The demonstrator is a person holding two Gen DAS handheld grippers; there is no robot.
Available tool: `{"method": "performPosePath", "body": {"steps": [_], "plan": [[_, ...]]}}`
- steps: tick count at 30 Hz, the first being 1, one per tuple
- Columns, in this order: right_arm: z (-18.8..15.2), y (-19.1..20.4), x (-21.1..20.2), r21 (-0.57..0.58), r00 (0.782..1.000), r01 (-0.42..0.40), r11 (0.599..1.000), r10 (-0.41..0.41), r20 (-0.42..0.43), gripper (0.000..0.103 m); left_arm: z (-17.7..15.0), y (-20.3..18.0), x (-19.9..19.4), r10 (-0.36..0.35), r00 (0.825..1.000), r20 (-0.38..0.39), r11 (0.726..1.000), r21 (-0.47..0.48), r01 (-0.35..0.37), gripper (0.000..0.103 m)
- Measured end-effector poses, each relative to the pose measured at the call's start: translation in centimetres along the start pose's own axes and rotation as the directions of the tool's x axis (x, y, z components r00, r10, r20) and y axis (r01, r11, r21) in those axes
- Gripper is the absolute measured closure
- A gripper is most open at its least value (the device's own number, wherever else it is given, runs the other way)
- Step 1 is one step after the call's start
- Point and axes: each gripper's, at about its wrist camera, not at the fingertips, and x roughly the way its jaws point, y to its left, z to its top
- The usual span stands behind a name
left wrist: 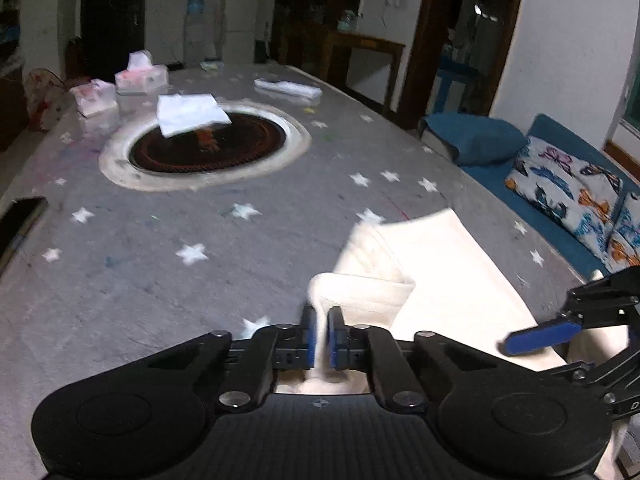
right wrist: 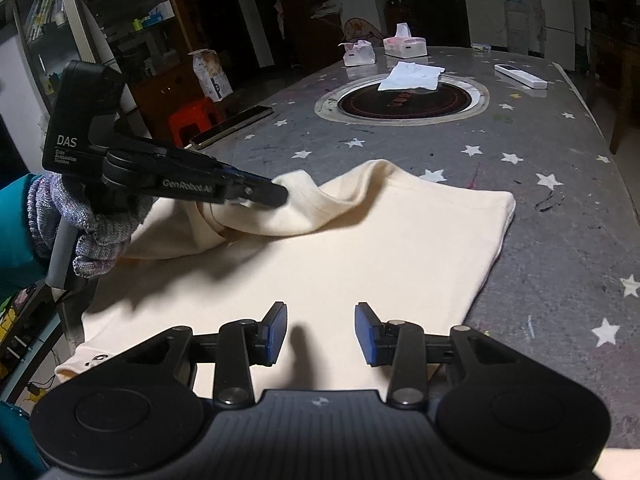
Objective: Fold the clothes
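Shirt (right wrist: 360,248): left claw (left wrist: 322,334) pinches its cream fold; right claw (right wrist: 320,332) hangs open above it. Only right view shows the gloved hand (right wrist: 86,224), centre-left.

2 wrist fisheyes, angled down, close over shared cream garment (right wrist: 360,240)

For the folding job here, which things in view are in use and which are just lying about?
In use: cream garment; left gripper, shut on its fold; right gripper, open above it.
Lying about: tissue boxes; white cloth; remote; phone.
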Motion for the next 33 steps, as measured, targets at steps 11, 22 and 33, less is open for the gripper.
{"method": "performPosePath", "body": {"steps": [11, 22, 33], "plan": [[1.9, -3.9, -0.1, 0.099, 0.986, 0.163, 0.982, -0.167, 0.031, 0.066, 0.5, 5.9, 0.6, 0.243, 0.970, 0.020, 0.967, -0.081, -0.241, 0.100], [4.7, -6.7, 3.6, 0.106, 0.978, 0.208, 0.972, -0.205, -0.038, 0.091, 0.6, 7.5, 1.4, 0.246, 0.969, 0.007, 0.967, -0.068, -0.245, 0.100], [9.6, -6.0, 8.7, -0.044, 0.963, 0.265, 0.963, -0.267, -0.048, 0.098, 0.9, 10.9, 2.0, 0.324, 0.946, -0.015, 0.941, -0.101, -0.324, 0.095]]}}
